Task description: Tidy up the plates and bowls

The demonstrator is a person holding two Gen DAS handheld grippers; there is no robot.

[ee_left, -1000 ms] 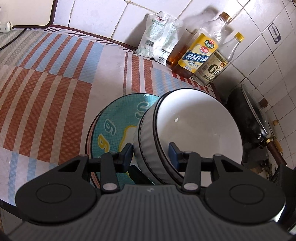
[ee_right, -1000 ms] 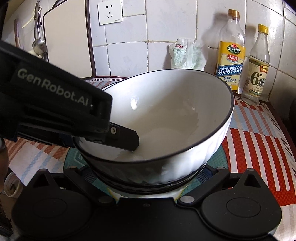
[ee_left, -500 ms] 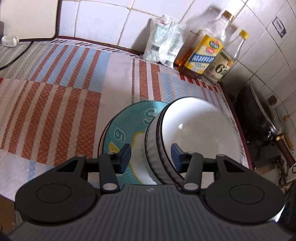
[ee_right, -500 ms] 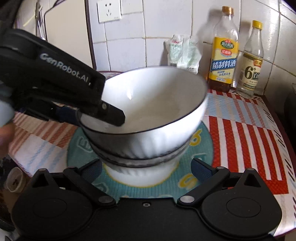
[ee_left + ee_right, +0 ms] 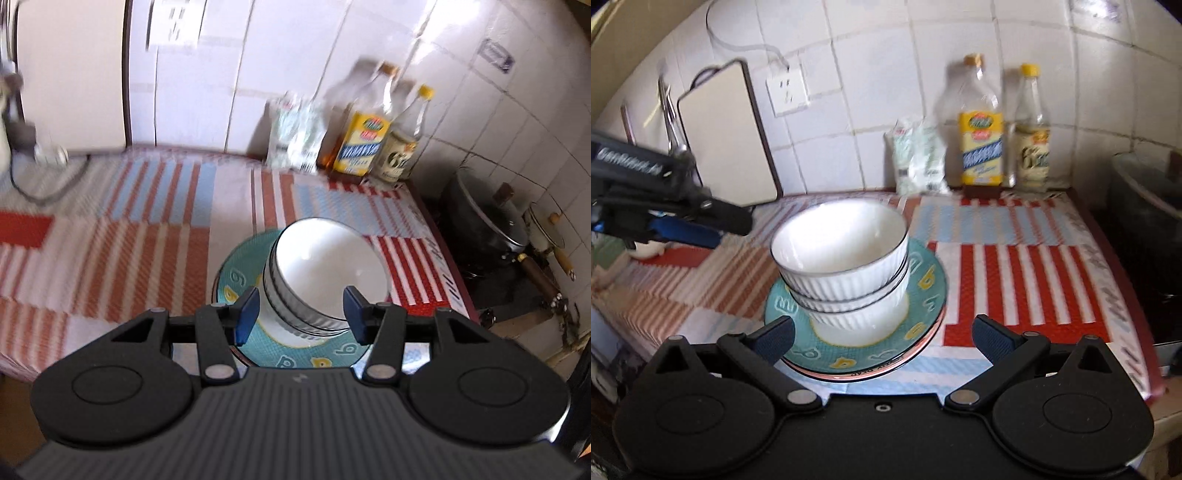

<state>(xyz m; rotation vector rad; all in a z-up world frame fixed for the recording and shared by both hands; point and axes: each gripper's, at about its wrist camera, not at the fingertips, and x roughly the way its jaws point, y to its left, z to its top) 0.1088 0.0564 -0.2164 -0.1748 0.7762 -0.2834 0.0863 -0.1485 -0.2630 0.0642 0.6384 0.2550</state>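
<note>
A stack of white ribbed bowls (image 5: 846, 273) with dark rims stands on a stack of plates topped by a teal plate with yellow letters (image 5: 923, 295). The same bowls (image 5: 321, 273) and teal plate (image 5: 240, 277) show in the left wrist view. My left gripper (image 5: 301, 310) is open and empty, raised above the near side of the bowls. It also shows in the right wrist view (image 5: 713, 225), up and to the left of the bowls. My right gripper (image 5: 882, 336) is open and empty, in front of the plates.
Two bottles (image 5: 982, 125) and a white packet (image 5: 916, 158) stand against the tiled back wall. A cutting board (image 5: 727, 136) leans at the back left. A dark lidded pot (image 5: 484, 218) sits on the stove to the right. The counter has a striped cloth (image 5: 1015, 258).
My left gripper has let go of the top bowl, opened, and pulled up and back. The bowl now rests on the stack. My right gripper has drawn back from the plates.
</note>
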